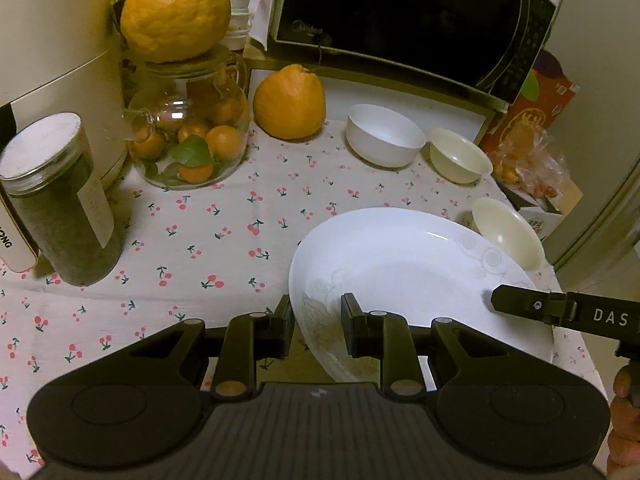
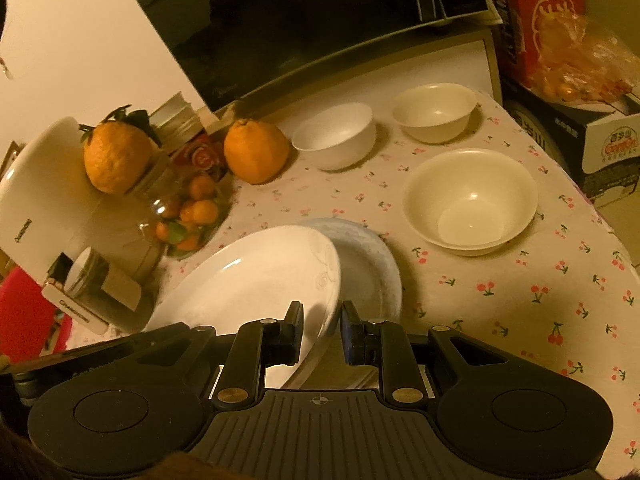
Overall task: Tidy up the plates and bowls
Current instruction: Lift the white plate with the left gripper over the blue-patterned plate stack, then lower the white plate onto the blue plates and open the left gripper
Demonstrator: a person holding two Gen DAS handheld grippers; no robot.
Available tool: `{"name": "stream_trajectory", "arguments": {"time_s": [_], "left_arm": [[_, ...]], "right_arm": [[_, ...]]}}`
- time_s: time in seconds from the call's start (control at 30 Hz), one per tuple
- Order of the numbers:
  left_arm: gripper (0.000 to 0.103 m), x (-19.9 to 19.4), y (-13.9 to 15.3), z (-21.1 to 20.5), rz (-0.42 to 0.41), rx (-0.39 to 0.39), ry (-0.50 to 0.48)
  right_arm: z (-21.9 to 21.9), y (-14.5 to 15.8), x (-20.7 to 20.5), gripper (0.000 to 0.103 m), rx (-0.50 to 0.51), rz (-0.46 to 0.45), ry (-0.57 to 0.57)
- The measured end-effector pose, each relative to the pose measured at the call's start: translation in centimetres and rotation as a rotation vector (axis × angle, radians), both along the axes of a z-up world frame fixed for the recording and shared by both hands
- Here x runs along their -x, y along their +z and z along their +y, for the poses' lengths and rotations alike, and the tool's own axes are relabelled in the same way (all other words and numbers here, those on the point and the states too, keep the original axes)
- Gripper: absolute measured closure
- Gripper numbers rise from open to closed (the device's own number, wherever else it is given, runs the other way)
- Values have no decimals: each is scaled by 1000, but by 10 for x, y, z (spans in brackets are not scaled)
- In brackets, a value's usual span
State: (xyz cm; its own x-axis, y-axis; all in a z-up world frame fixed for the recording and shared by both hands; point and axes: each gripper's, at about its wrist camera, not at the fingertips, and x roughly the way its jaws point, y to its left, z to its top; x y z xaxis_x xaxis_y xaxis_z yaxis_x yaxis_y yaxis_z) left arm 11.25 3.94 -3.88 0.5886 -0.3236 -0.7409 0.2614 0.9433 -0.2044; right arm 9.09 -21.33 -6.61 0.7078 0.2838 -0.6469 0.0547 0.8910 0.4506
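left gripper (image 1: 316, 328) | clamps near-left rim of white plate (image 1: 400, 264) | right gripper (image 2: 322, 330) | clamps opposite rim, keeping it tilted over second plate (image 2: 372, 272) for stacking

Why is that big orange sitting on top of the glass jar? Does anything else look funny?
The big orange is balanced on the glass jar's lid like a stopper, a wobbly perch. Also, the white plate is tilted, both grippers pinching its rim, above another plate. Nothing looks spilled or broken.
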Motion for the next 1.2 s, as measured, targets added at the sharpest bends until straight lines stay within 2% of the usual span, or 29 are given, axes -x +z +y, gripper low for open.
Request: {"name": "stream_trajectory", "arguments": {"time_s": [0.67,1.2], "left_arm": [[81,-8,-10,-21,-7,-80,4],[81,-10,-13,-25,-16,-118,22]], "right_arm": [[-5,-14,-9,83,23,48,-24],[2,-14,-11,83,77,44,-16]]}}
